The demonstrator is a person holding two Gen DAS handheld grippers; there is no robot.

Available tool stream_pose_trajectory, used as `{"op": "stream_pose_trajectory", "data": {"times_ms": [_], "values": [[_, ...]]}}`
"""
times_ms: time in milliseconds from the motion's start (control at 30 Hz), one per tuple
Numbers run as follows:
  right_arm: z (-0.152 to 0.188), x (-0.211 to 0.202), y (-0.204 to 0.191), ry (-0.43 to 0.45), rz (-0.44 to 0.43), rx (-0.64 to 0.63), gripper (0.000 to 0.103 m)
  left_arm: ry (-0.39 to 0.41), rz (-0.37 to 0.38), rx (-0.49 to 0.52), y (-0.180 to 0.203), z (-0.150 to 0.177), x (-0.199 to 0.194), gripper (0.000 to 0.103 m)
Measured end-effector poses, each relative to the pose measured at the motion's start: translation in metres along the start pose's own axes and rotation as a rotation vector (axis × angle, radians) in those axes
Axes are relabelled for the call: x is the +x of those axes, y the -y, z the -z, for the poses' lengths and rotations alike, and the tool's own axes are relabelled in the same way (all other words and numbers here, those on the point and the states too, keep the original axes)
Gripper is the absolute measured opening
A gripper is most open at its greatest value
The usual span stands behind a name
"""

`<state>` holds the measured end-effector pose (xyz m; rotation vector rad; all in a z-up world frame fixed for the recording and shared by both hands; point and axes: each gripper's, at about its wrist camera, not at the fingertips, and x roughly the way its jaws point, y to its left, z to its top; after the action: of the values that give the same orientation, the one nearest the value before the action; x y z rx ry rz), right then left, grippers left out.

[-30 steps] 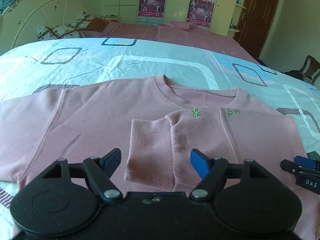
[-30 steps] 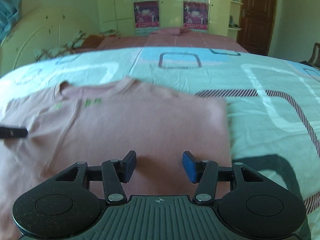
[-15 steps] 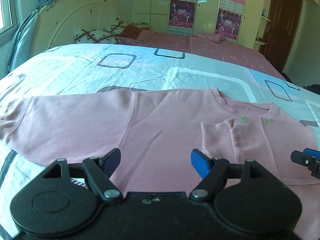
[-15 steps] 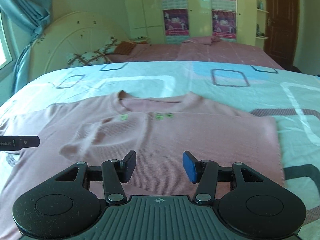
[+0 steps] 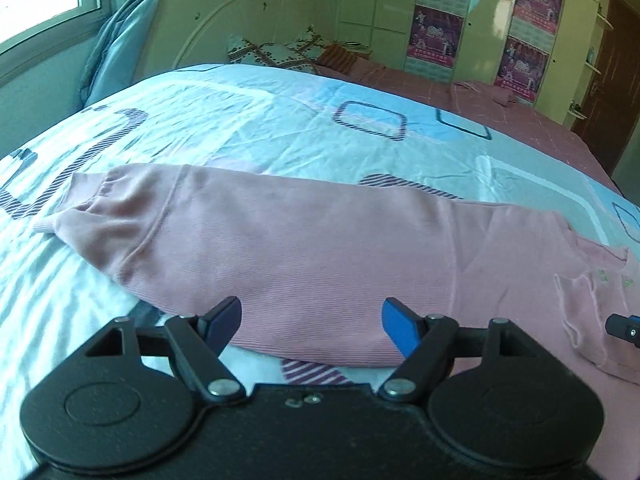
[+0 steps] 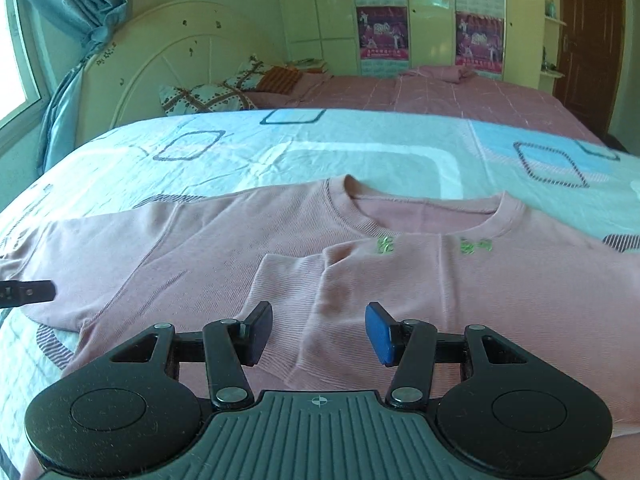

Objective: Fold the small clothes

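In the left wrist view, our left gripper (image 5: 312, 320) hangs over the near edge of the pink sweatshirt (image 5: 320, 248), its fingers (image 5: 222, 318) well apart with nothing between them. The unfolded sleeve (image 5: 168, 220) stretches away to the left across the bed (image 5: 240, 132), its long axis running left to right, and its ribbed cuff (image 5: 48, 226) lies at the far left end, well apart from our fingers. We judge that the coming move turns on this: the cuff lies left of and beyond the left gripper, so this hand, the nearer one, has to travel along the sleeve to reach it. At the right edge a tip of the right gripper (image 5: 624, 330) shows over the garment's body. In the right wrist view, our right gripper (image 6: 318, 334) hovers over the middle of the sweatshirt (image 6: 200, 264), fingers (image 6: 378, 334) moderately apart and gripping nothing. Directly ahead lies the other sleeve (image 6: 304, 296), already folded in across the chest, its cuff just below the round neckline (image 6: 432, 216) and the small green embroidery (image 6: 474, 246). The fabric looks soft, finely ribbed and mostly flat, with slight wrinkles near the shoulder.
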<state>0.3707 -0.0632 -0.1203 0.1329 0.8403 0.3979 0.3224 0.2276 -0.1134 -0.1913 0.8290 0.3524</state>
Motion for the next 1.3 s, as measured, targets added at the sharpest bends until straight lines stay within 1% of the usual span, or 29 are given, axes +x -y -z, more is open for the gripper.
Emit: {"op": "stream_pose_trajectory", "data": {"times_ms": [67, 200, 267, 333, 400, 500, 600, 667, 700, 733, 767, 800, 833, 867, 900, 933, 1033, 1100, 1167, 1300], "values": [[0.000, 0.010, 0.000, -0.012, 0.016, 0.027, 0.051, -0.007, -0.023, -0.036, -0.024, 0.000, 0.002, 0.076], [0.004, 0.027, -0.004, -0.064, 0.037, 0.038, 0.051, -0.017, -0.076, -0.130, -0.075, 0.003, 0.006, 0.076], [0.005, 0.029, -0.006, -0.062, 0.049, 0.035, 0.051, -0.018, -0.101, -0.179, -0.098, 0.002, 0.008, 0.076], [0.003, 0.024, -0.008, -0.027, 0.036, 0.060, 0.051, -0.020, -0.112, -0.226, -0.117, 0.001, 0.011, 0.075], [-0.001, 0.019, -0.012, 0.010, 0.031, 0.064, 0.051, -0.020, -0.091, -0.280, -0.136, -0.002, 0.017, 0.075], [-0.003, 0.028, -0.022, -0.024, 0.036, 0.019, 0.051, 0.001, -0.053, -0.349, -0.151, -0.010, 0.029, 0.075], [0.001, 0.037, -0.025, -0.052, 0.052, 0.009, 0.051, 0.030, -0.028, -0.393, -0.161, -0.019, 0.042, 0.075], [0.001, 0.033, -0.024, -0.037, 0.051, 0.024, 0.051, 0.051, -0.012, -0.418, -0.166, -0.023, 0.048, 0.072], [0.000, 0.029, -0.023, -0.020, 0.052, 0.033, 0.051, 0.061, -0.006, -0.423, -0.167, -0.025, 0.051, 0.067], [-0.001, 0.026, -0.023, -0.002, 0.058, 0.035, 0.051, 0.070, -0.004, -0.424, -0.168, -0.027, 0.053, 0.058], [-0.001, 0.024, -0.023, 0.005, 0.068, 0.032, 0.051, 0.077, -0.006, -0.423, -0.169, -0.028, 0.055, 0.051], [-0.001, 0.024, -0.022, 0.006, 0.079, 0.032, 0.051, 0.085, -0.005, -0.429, -0.171, -0.029, 0.057, 0.037], [0.001, 0.025, -0.021, -0.002, 0.085, 0.032, 0.051, 0.090, -0.001, -0.439, -0.173, -0.030, 0.058, 0.027], [0.003, 0.030, -0.021, -0.027, 0.093, 0.025, 0.051, 0.097, 0.002, -0.448, -0.174, -0.030, 0.060, 0.021], [0.006, 0.036, -0.022, -0.057, 0.098, 0.014, 0.051, 0.104, 0.004, -0.451, -0.175, -0.030, 0.060, 0.012], [0.010, 0.038, -0.023, -0.053, 0.101, 0.002, 0.051, 0.112, 0.007, -0.448, -0.173, -0.031, 0.059, 0.007], [0.009, 0.038, -0.023, -0.052, 0.100, 0.002, 0.051, 0.154, 0.028, -0.413, -0.163, -0.035, 0.050, 0.004], [0.006, 0.029, -0.018, -0.024, 0.064, 0.050, 0.051, 0.199, 0.052, -0.353, -0.147, -0.042, 0.037, 0.004], [0.004, 0.019, -0.015, 0.005, 0.056, 0.068, 0.051, 0.235, 0.103, -0.290, -0.125, -0.050, 0.023, 0.004], [0.003, 0.004, -0.008, 0.028, 0.044, 0.082, 0.051, 0.290, 0.237, -0.146, -0.061, -0.059, -0.008, 0.004]]}}
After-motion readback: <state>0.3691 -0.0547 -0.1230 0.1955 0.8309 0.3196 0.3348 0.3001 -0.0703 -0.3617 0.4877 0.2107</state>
